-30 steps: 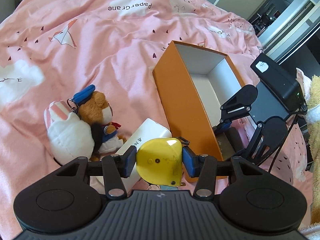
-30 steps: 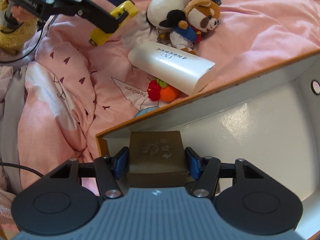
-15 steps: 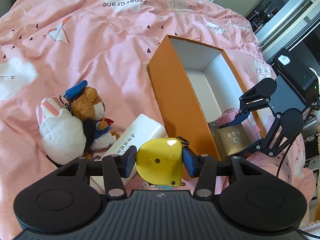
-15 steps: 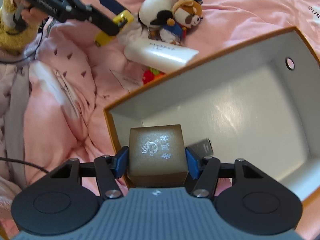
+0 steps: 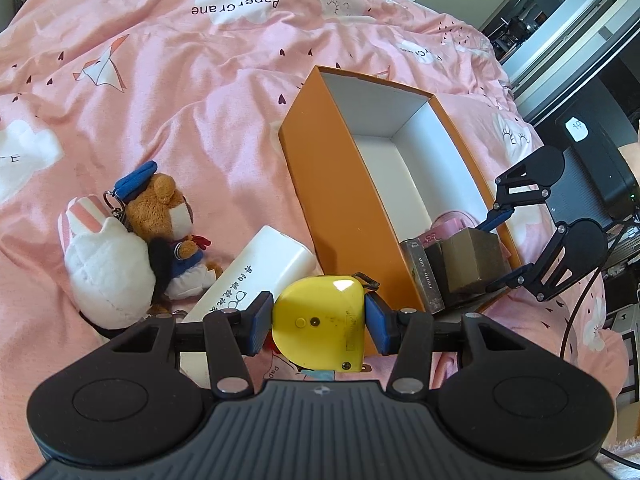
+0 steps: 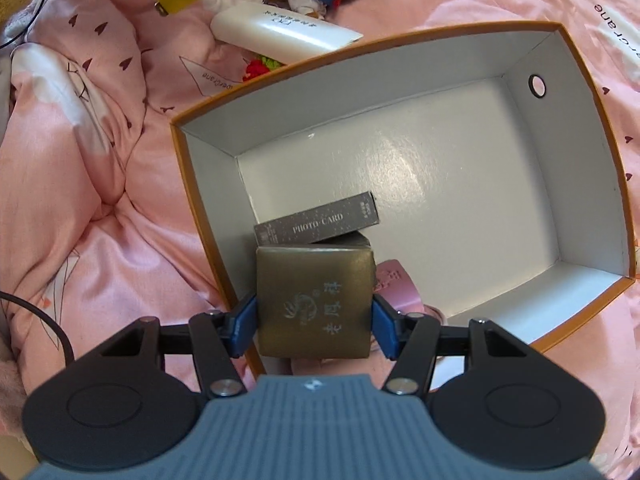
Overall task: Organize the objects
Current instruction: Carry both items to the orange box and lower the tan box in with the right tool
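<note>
Orange box [image 6: 592,184] lies open on the bed [image 5: 160,92], white inside. Right tool [image 6: 314,320] clenched on a bronze box [image 6: 314,300] with blurred Chinese characters, held over the box's near corner. Beside it inside: grey pack [image 6: 316,222] reading "PHOTO CARD", plus a pink item [image 6: 394,284]. Left tool [image 5: 318,322] grasps a yellow tape measure [image 5: 320,320] outside the box. Bedcover print reads "PaperCrane". White case [image 5: 256,276] with Chinese lettering lies beside plush toys [image 5: 132,248].

Home bedroom, pink cloud-and-crane print duvet [image 5: 180,92] covering the bed, plush toys [image 5: 132,236] lying on it
</note>
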